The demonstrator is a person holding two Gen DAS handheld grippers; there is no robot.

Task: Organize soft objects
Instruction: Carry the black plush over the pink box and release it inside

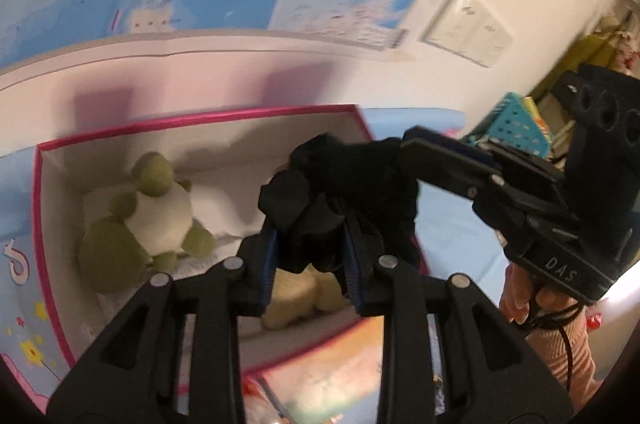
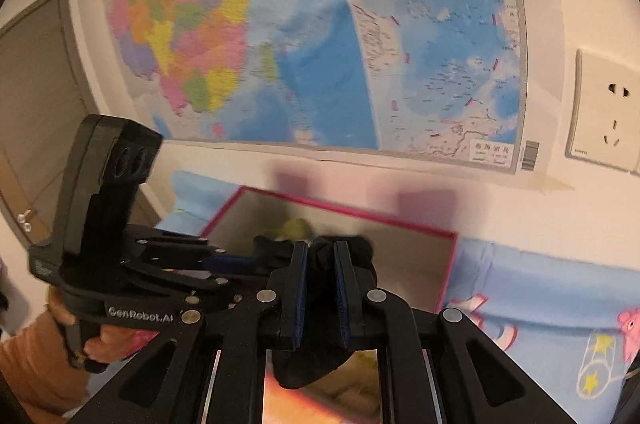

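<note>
A home child's bedroom: cartoon-print bedsheet [image 2: 552, 288], wall map [image 2: 312, 36], plush turtle [image 1: 148, 220] in a pink-edged box [image 1: 48, 224].

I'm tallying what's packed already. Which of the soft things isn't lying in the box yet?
The black cloth: both grippers, left and right, pinch it above the pink-rimmed box, while the green toy and cream toy lie inside.
</note>
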